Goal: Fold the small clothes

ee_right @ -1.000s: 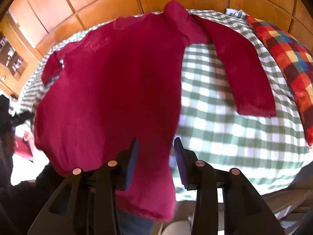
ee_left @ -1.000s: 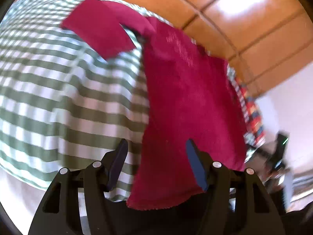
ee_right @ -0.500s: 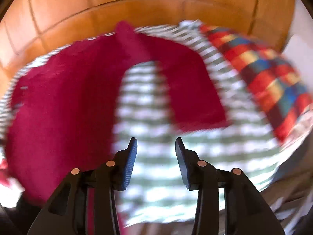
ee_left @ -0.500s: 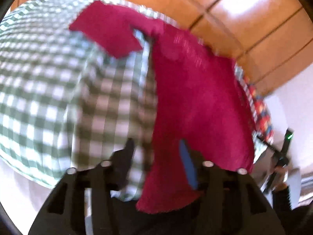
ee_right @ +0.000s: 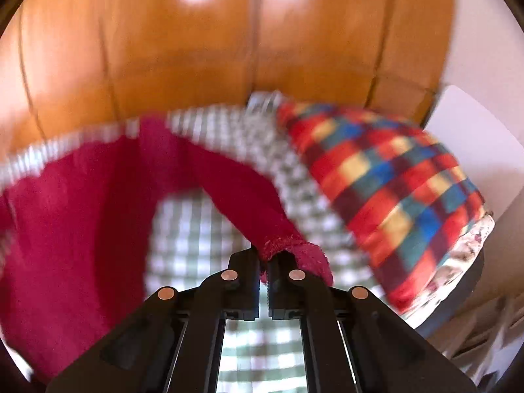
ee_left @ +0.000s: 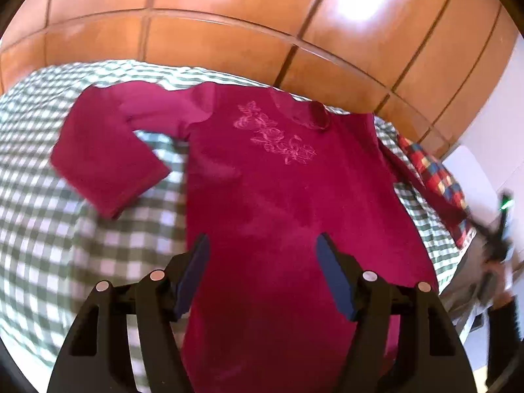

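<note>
The right gripper has its jaws pressed nearly together on the frayed cuff of one sleeve of the red top, the knit bunching over the right finger and the sleeve running back to the left toward the body. The left gripper stands wide apart with nothing between its blue pads, poised above the near part of the top's body. The top lies face up on the green checked sheet, embroidery toward the far side, its other sleeve bent out to the left; a bright checked pillow sits at the right, a wooden panel wall beyond. It looks light, limp and soft, likely to sag and trail from any single pinch, so hems, cuffs and shoulder seams seem the best holds.
</note>
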Available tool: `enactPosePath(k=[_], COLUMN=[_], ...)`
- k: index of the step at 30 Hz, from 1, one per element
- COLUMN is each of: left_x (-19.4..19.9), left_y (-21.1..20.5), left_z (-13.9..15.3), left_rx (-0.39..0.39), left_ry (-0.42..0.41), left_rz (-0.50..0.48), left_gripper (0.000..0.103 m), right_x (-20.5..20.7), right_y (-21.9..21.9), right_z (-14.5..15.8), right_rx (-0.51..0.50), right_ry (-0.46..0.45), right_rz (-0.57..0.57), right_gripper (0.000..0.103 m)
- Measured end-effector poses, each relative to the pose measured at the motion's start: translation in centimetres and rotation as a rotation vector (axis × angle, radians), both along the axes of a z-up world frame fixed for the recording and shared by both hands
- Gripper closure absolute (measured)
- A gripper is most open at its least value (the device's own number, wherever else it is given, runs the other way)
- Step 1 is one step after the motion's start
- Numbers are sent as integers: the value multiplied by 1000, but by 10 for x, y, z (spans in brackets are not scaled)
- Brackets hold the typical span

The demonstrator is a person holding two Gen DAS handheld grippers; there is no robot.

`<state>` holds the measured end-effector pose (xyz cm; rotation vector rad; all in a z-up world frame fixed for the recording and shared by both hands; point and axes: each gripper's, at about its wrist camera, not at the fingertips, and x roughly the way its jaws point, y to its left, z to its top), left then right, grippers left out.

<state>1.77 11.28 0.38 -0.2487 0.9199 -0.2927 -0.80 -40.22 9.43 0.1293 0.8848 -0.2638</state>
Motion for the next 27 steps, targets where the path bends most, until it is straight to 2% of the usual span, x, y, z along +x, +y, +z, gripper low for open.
enactPosePath(k=[4,7,10,14,19,21,22,23,24,27], left_x=[15,26,37,49,53,51,48,45,42,26], left_y=[-22,-39,-50,-54,-45,-41,-35,-30,-24,3], left_z=[-6,-8,-16,-34,-49,-47,-43,-40,-37,-26], left_rx=[24,58,82,118,112,104,92,86,86,129], left_ry=[0,-12,2,51,92,86,79,69,57,14], left_rz=[-44,-75,-86,-75,-53,-43,-33,-21,-4,75], left_gripper=[36,36,36,36,36,36,36,35,32,30], right_x=[11,37,64,97,119,122,123,121,119,120], right_y=[-42,-84,-125,-180,-196,-189,-184,-176,-171,-139], right_z=[45,49,33,-21,-73,-75,-73,-66,-59,-38], right_rx=[29,-21,-92,-155,-127,-112,-107,-117,-129,-135], right_ry=[-117,-111,-33,145,250,236,224,196,160,87], right_rz=[-115,-223,-322,-456,-462,-452,-449,-455,-459,-396], right_gripper=[101,101,101,101,101,90,61,26,19,18])
